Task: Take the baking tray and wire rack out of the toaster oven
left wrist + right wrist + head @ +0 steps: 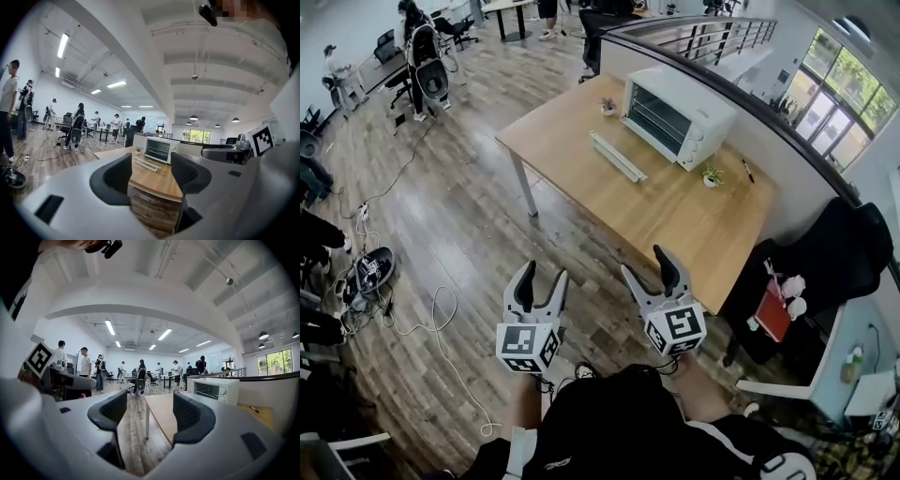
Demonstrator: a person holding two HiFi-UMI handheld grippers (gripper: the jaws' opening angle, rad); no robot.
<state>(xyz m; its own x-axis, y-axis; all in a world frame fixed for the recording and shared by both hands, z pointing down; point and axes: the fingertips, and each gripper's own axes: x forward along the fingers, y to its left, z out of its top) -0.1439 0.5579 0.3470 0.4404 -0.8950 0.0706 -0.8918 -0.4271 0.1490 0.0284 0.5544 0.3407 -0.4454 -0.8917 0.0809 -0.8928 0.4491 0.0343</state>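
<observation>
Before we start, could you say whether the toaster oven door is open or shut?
Shut: the toaster oven door stands upright, flush with its front.

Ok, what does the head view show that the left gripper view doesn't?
Only the head view: the pen and a small plant on the table beside the oven. Only the left gripper view: the ceiling with its lamps. Both: the oven, the table, the white bar on it, and the left gripper, open and empty.

The toaster oven (678,114) stands on the table (675,211), far side.
</observation>
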